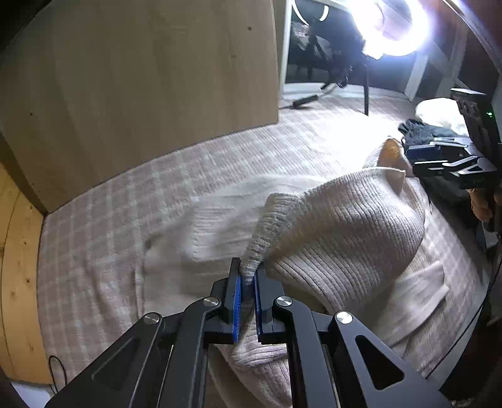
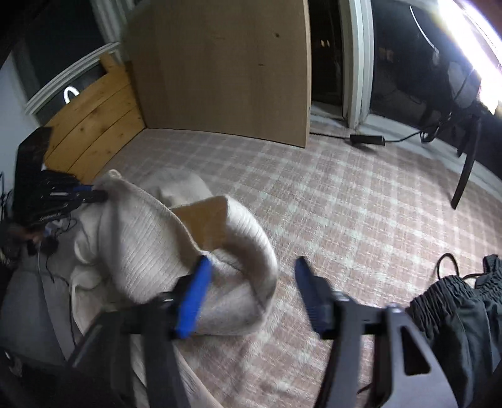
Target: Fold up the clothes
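**Sweater pinched on the left, right tongs released**

Left gripper (image 1: 248, 290): blue pads clenched on a fold of the cream ribbed sweater (image 1: 345, 226), which rises from the pads in a ridge and drapes right over the plaid bedcover (image 1: 219, 169). The sweater's lower edge is cut off by the gripper's own linkage.

Right gripper (image 2: 251, 295): jaws apart, motion-blurred, nothing pressed between the pads. The sweater's rolled edge lies just beside the left-hand blue pad (image 2: 194, 298); contact cannot be told through the blur.

Only the right wrist view shows the dark garment (image 2: 464, 320) with a gathered waistband at lower right, and the pine headboard (image 2: 94, 125). Only the left wrist view shows black gloves (image 1: 420, 131) far right. A lamp's (image 1: 398, 22) glare washes out the top right there. A light wood panel (image 1: 141, 88) stands behind the bed.
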Motion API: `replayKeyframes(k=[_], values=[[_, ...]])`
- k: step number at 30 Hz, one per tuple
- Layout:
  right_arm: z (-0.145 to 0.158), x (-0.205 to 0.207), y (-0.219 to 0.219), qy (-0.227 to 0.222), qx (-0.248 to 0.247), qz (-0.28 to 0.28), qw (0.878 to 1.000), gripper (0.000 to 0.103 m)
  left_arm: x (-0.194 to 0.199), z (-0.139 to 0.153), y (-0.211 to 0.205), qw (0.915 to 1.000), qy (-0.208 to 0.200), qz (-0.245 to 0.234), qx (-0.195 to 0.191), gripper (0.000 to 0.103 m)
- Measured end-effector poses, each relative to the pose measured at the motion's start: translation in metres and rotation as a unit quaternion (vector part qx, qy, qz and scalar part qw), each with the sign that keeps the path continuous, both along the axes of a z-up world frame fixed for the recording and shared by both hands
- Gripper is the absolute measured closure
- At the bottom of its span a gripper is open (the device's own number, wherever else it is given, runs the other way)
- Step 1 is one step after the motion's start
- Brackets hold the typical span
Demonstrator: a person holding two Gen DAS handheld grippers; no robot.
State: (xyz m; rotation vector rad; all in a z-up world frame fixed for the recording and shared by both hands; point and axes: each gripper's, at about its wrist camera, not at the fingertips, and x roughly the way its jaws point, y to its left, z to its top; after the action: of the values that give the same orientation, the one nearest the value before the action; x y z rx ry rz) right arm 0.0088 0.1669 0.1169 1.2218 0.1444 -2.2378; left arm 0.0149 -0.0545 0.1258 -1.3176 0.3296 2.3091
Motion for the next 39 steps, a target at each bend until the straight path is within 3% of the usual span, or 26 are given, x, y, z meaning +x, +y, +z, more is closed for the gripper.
replayKeyframes(k=[8,12,13,14,15,16,17,21,23,29,33,36,39], values=[[-0.022,0.026,-0.001,0.001,0.042,0.067,0.997,0.044,-0.003,-0.002,0.002,0.9996,-0.009,0.013,0.022,0.097],[-0.039,0.035,-0.013,0.029,0.070,0.081,0.994,0.043,0.004,0.000,-0.003,0.9994,-0.009,0.015,0.028,0.097],[-0.042,0.031,-0.018,0.025,0.072,0.080,0.994,0.047,0.004,0.000,-0.003,0.9995,-0.008,0.017,0.027,0.097],[-0.041,0.027,-0.021,0.017,0.065,0.078,0.995,0.075,0.005,0.003,-0.003,0.9995,-0.007,0.019,0.026,0.097],[-0.039,0.023,-0.024,0.009,0.057,0.077,0.995,0.093,0.007,0.009,-0.005,0.9993,-0.001,0.021,0.030,0.097],[-0.028,0.022,-0.022,0.013,0.040,0.071,0.997,0.095,0.009,0.017,-0.007,0.9991,0.007,0.024,0.035,0.097],[-0.017,0.022,-0.020,0.017,0.022,0.066,0.997,0.095,0.013,0.031,-0.012,0.9985,0.020,0.029,0.043,0.097],[0.082,0.033,-0.004,0.107,-0.037,0.046,0.993,0.097,0.031,0.106,-0.034,0.9915,0.099,0.051,0.069,0.097],[0.151,0.046,0.001,0.169,-0.059,0.033,0.983,0.097,0.044,0.154,-0.045,0.9846,0.145,0.056,0.081,0.097],[0.311,0.118,-0.010,0.313,-0.052,0.035,0.948,0.098,0.107,0.294,-0.057,0.9520,0.295,0.047,0.066,0.097],[0.379,0.177,-0.010,0.388,-0.038,0.030,0.920,0.098,0.161,0.366,-0.058,0.9252,0.375,0.033,0.048,0.097],[0.415,0.214,-0.001,0.429,-0.038,0.018,0.902,0.098,0.199,0.400,-0.055,0.9084,0.417,0.013,0.030,0.097],[0.433,0.249,0.006,0.459,-0.034,0.010,0.888,0.098,0.221,0.417,-0.053,0.9042,0.427,-0.005,0.021,0.097]])
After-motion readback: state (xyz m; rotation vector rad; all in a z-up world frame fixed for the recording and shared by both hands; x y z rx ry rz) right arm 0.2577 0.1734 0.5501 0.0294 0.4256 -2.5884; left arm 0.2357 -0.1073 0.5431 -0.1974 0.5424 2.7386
